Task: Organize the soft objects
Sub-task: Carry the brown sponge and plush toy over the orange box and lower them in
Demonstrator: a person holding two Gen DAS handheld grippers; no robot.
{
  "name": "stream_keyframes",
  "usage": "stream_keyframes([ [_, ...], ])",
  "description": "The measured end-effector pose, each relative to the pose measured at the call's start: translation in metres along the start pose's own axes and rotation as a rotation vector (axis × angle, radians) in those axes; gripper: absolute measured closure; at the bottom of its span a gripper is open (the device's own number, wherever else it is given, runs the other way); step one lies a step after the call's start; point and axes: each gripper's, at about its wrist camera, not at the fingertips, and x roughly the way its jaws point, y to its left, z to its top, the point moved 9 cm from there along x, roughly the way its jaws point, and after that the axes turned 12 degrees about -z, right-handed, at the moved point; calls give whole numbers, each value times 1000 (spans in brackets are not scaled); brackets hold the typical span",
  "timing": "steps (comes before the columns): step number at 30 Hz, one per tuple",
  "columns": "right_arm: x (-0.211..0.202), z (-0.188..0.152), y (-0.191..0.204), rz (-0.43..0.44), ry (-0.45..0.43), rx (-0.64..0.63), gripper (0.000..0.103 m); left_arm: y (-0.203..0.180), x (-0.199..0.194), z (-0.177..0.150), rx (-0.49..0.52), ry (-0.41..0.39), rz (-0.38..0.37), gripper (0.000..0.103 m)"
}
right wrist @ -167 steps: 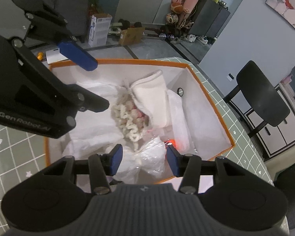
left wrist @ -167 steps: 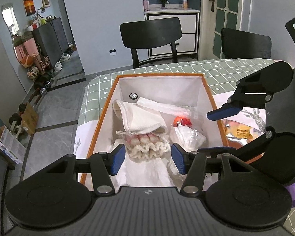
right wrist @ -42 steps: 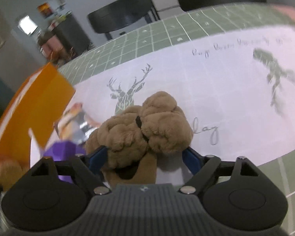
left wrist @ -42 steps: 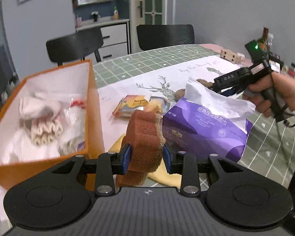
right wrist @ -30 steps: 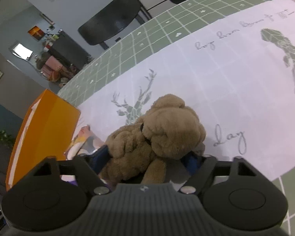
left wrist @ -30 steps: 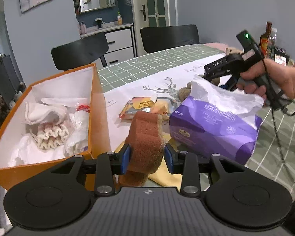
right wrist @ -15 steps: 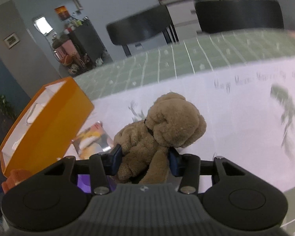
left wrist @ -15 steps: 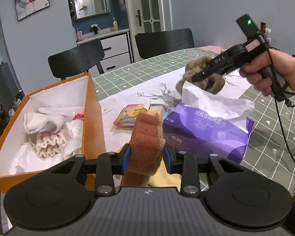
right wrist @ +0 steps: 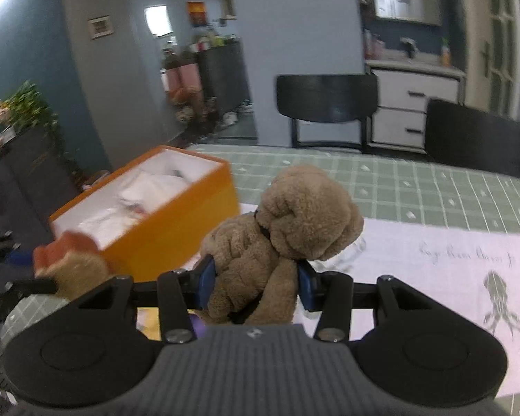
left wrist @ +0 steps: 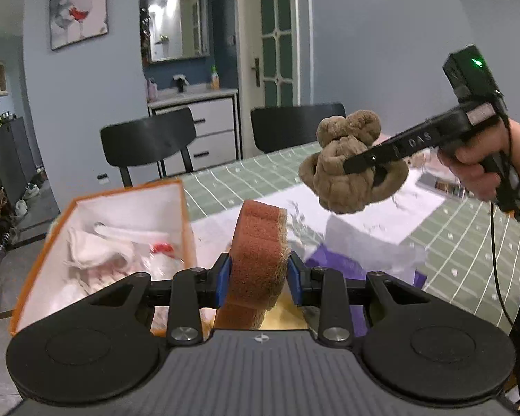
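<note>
- Up close, the left gripper [left wrist: 259,279] is partly closed, its blue pads pressing both sides of a rust-brown scouring sponge [left wrist: 260,249] that stands upright between them, its paler fibrous layer facing three o'clock.
- Behind the sponge, at about five o'clock of it, a purple tissue pack [left wrist: 332,260] lies on the table, blurred, with a yellow cloth [left wrist: 287,315] showing under the fingers.
- At nine o'clock of the sponge sits the orange storage box [left wrist: 187,228], open-topped and white inside, holding white cloths and plastic-wrapped soft items [left wrist: 114,256].
- Over at two o'clock in the left wrist view, a hand [left wrist: 482,170] grips the right gripper's handle, raised well above the table.
- Seen from its own camera, the right gripper [right wrist: 256,286] is about half closed on the body of a brown teddy bear [right wrist: 287,228], having just been closing onto it; the bear's head rises above the pads.
- From the bear, the orange box lies at ten o'clock, well apart, and the sponge appears at nine o'clock.
- Beneath both runs a green checked tablecloth [right wrist: 416,190] with a white printed runner [right wrist: 450,260]; black chairs [right wrist: 326,100] stand at twelve o'clock.
</note>
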Motion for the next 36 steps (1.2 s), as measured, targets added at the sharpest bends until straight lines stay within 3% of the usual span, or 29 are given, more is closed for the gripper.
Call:
stream_keyframes([
  [9, -30, 37, 67, 86, -63, -66, 56, 33, -37, 35, -19, -82, 56, 66],
  [18, -21, 56, 122, 146, -66, -102, 55, 54, -53, 51, -7, -100, 108, 66],
  [26, 14, 69, 162, 186, -37, -92, 55, 101, -43, 34, -60, -44, 165, 67],
  [36, 84, 48, 206, 200, 72, -137, 55, 143, -23, 18, -60, 24, 254, 66],
])
